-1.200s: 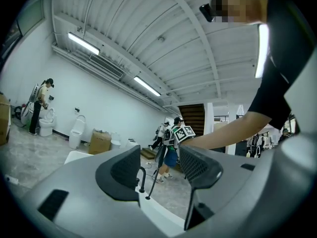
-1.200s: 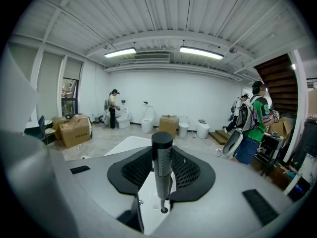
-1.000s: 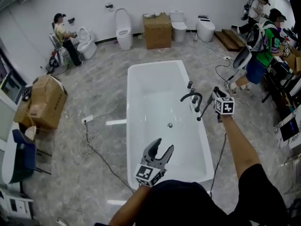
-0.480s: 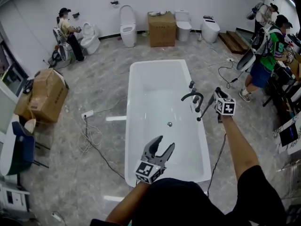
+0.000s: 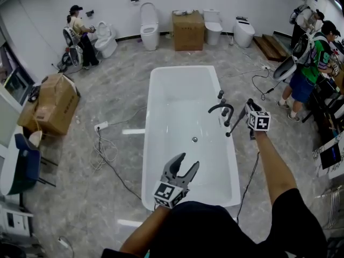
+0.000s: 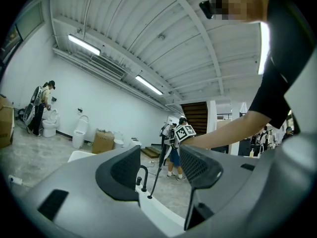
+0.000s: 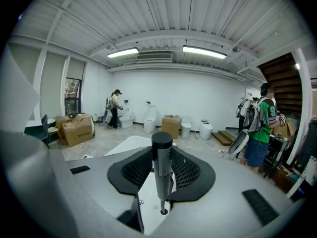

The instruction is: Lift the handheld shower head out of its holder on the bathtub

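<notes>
**Head view**
- Landmark: white rectangular freestanding bathtub [image 5: 153, 117], in the middle of a grey marbled floor.
- Task thing: slim dark cylindrical handheld shower head [image 5: 236, 123], at the bathtub's right rim. It is tilted, with its lower tip down at the rim deck and its upper end leaning outward from the basin. I cannot tell whether the tip is seated in its holder.
- Neighbour: curved dark faucet spout [image 5: 220, 108], on the same rim, just beyond the shower head.
- Right gripper [image 5: 246, 109]: on the shower head's upper end, just outside the bathtub's right rim.
- Left gripper [image 5: 186, 162]: over the bathtub's near end, well apart from the shower head.

**Left gripper view**
- My fingers [image 6: 124, 168]: spread apart, with nothing held between them.
- Seen through the gap: the faucet spout [image 6: 143, 175] and the leaning shower head [image 6: 156, 171] on the bathtub's rim. The right gripper's marker cube [image 6: 184, 131] sits at the shower head's top.

**Right gripper view**
- My fingers [image 7: 137, 168]: clamped on the shower head's ribbed dark shaft [image 7: 162, 155], one meshed pad on each side.
- Pose: the shaft stands up between the pads, and its small round end is low, against the bathtub's white rim [image 7: 130, 144].
</notes>
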{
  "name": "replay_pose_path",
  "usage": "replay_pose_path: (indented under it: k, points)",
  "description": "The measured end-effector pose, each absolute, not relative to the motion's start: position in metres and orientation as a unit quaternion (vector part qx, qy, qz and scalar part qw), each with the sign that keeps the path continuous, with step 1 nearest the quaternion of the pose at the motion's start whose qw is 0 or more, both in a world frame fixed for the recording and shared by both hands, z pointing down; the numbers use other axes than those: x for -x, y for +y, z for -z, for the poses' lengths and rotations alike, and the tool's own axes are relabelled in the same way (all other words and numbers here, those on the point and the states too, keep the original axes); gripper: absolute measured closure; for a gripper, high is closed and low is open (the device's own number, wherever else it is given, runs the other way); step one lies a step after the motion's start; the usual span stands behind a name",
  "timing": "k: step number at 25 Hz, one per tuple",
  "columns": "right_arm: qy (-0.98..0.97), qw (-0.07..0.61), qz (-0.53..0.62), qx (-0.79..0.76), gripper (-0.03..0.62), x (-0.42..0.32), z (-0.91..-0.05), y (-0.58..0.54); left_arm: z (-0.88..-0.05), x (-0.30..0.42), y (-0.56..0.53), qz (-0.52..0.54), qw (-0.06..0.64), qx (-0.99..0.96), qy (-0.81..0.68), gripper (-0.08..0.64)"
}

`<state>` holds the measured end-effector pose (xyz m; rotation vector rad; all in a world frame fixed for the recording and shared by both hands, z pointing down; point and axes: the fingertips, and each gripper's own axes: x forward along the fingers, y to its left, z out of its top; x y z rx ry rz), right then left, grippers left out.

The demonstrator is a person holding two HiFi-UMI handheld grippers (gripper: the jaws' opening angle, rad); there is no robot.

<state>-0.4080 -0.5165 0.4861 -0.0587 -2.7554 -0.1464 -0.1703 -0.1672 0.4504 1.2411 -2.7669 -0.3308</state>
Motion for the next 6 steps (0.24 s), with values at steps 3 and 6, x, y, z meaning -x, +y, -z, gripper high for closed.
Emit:
replay_pose_path:
  k: [3, 6]
  points:
    - [-0.981, 0.188, 0.052, 0.024, 0.48, 0.4082, -0.4882, -0.5169, -0.4536, 0.1683, -0.1686, 0.112, 0.048, -0.406, -0.906, 0.336]
    - [-0.981, 0.187, 0.052, 0.027, 0.48, 0.4086, -0.4916, -0.5162, -0.4566, 0.1683, -0.1669, 0.108, 0.046, -0.405, -0.907, 0.336]
